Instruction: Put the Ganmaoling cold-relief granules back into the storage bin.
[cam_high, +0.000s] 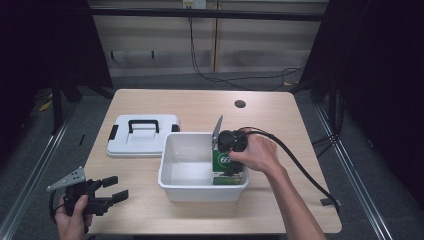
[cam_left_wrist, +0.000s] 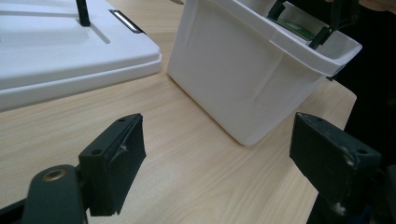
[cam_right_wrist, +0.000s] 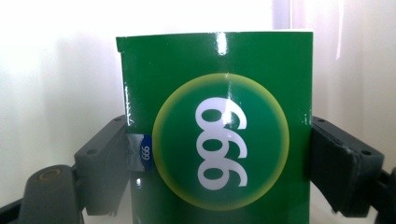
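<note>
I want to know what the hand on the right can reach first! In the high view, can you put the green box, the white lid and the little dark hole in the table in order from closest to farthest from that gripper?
1. Green box: held in the right gripper, inside the white bin.
2. Dark hole: at the table's far edge, just behind the gripper.
3. White lid: flat on the table, left of the bin.
</note>
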